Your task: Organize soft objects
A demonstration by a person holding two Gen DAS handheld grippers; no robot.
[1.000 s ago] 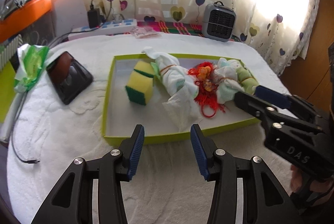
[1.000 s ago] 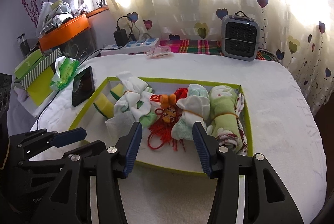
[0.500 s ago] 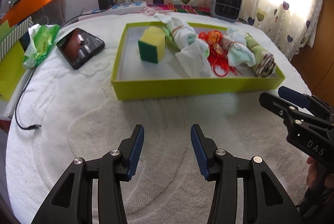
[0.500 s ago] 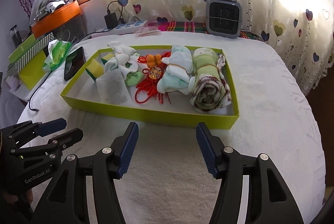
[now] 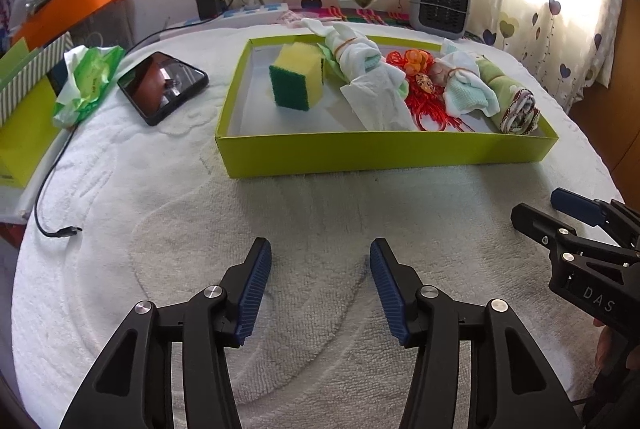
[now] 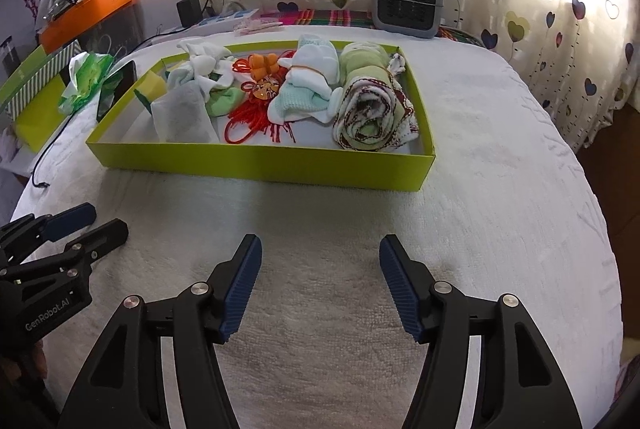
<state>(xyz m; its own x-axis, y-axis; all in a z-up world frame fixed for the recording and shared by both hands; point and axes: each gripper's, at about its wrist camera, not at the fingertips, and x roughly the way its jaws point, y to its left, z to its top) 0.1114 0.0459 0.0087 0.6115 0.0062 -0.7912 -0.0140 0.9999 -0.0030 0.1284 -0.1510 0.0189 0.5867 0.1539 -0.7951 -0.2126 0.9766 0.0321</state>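
Observation:
A lime-green tray (image 5: 384, 149) (image 6: 260, 161) stands on the white towel-covered table. In it lie a yellow-green sponge (image 5: 296, 79) at the left, a white sock bundle (image 5: 360, 57), a white tissue (image 5: 380, 101), a red tassel ornament (image 5: 424, 97) (image 6: 256, 101), a mint-white sock bundle (image 5: 468, 89) (image 6: 308, 89) and a rolled green towel (image 5: 516, 101) (image 6: 368, 105) at the right. My left gripper (image 5: 318, 269) is open and empty, low over the towel in front of the tray. My right gripper (image 6: 320, 265) is open and empty beside it, also seen in the left wrist view (image 5: 560, 213).
A black phone (image 5: 164, 85) and a green tissue pack (image 5: 88, 81) lie left of the tray, with a cable (image 5: 52, 189) and a green box (image 5: 20, 117) at the table's left edge. A grey heater (image 5: 440, 3) and a power strip (image 5: 256, 11) stand behind.
Both grippers have drawn back from over the tray towards the table's near edge and dropped lower. The tray's contents have not moved. Both stay open.

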